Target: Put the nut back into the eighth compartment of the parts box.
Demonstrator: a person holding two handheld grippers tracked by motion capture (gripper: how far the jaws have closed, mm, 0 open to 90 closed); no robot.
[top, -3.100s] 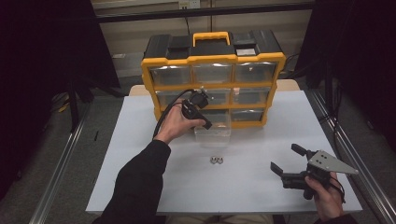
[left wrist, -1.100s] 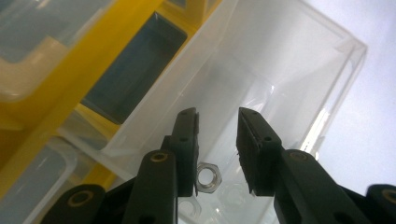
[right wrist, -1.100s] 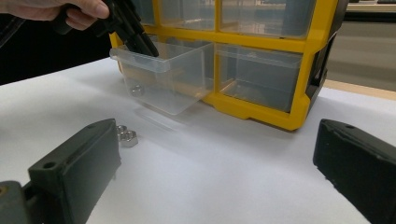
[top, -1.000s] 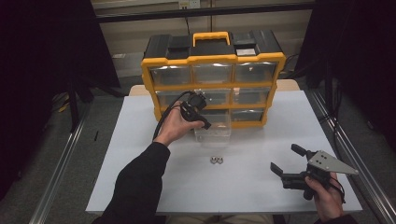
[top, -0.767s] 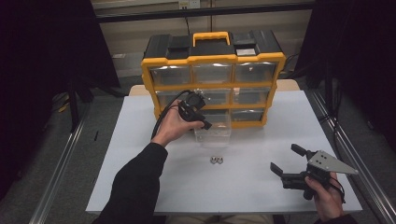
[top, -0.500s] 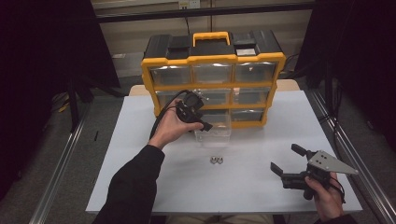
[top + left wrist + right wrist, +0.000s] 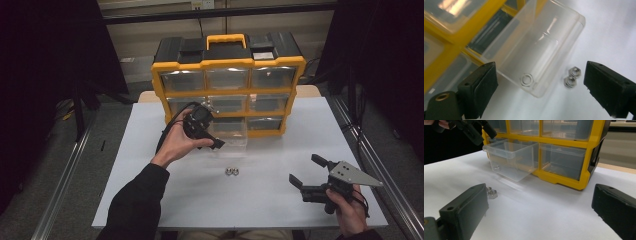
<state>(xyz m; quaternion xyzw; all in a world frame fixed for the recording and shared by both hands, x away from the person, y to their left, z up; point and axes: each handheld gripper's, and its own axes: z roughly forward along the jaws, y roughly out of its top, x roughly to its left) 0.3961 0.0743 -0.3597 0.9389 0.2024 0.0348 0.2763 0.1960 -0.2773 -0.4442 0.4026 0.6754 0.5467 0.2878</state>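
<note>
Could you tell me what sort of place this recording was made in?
Probably a lab or workshop test bench: a white table holding a yellow parts organiser, two loose nuts, and dark curtains around.

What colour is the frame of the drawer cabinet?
Yellow, with a black top; the cabinet frame shows best in the high view.

Left hand-held gripper [image 7: 214, 141] jaws just opening, empty; right hand-held gripper [image 7: 306, 171] wide.

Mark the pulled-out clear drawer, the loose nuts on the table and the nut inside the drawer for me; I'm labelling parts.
clear drawer [image 7: 511, 160], right gripper view, on its side wall.
loose nuts [image 7: 572, 77], left gripper view, between the two touching nuts.
nut inside the drawer [image 7: 526, 80], left gripper view, on its ring.
</note>
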